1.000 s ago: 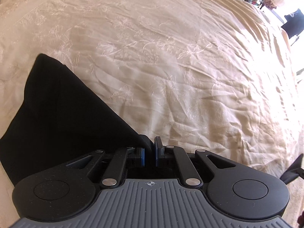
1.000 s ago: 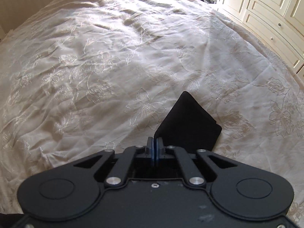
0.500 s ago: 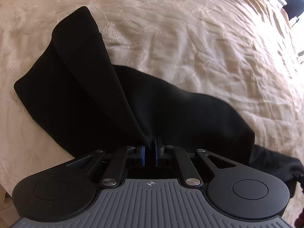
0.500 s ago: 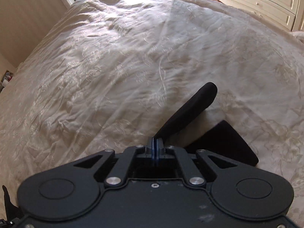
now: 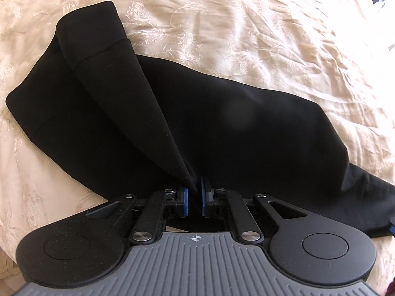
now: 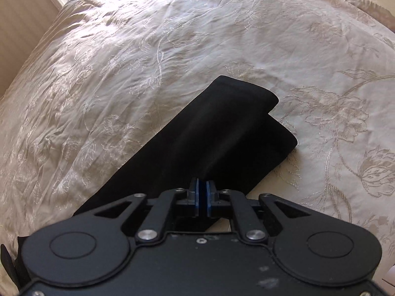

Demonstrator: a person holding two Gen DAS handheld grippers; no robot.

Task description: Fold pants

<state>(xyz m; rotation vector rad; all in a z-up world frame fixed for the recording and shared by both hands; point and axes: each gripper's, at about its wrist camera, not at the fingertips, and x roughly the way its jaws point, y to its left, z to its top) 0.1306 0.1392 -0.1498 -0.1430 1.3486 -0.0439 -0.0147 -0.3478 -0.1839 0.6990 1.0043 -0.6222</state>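
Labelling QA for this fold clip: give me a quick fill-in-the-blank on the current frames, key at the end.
1. The pants are ____ in colour.
2. They lie on an embroidered cream ____.
3. The left gripper has its fingers closed on a ____ of the pants.
4. The right gripper's blue pads show a narrow ____ between them.

Missing words: black; bedspread; fold; gap

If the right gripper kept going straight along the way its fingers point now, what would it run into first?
Most likely the black pants: the folded cloth lies directly ahead of the right gripper, with the embroidered bedspread under and beyond it. How far off the cloth is cannot be judged.
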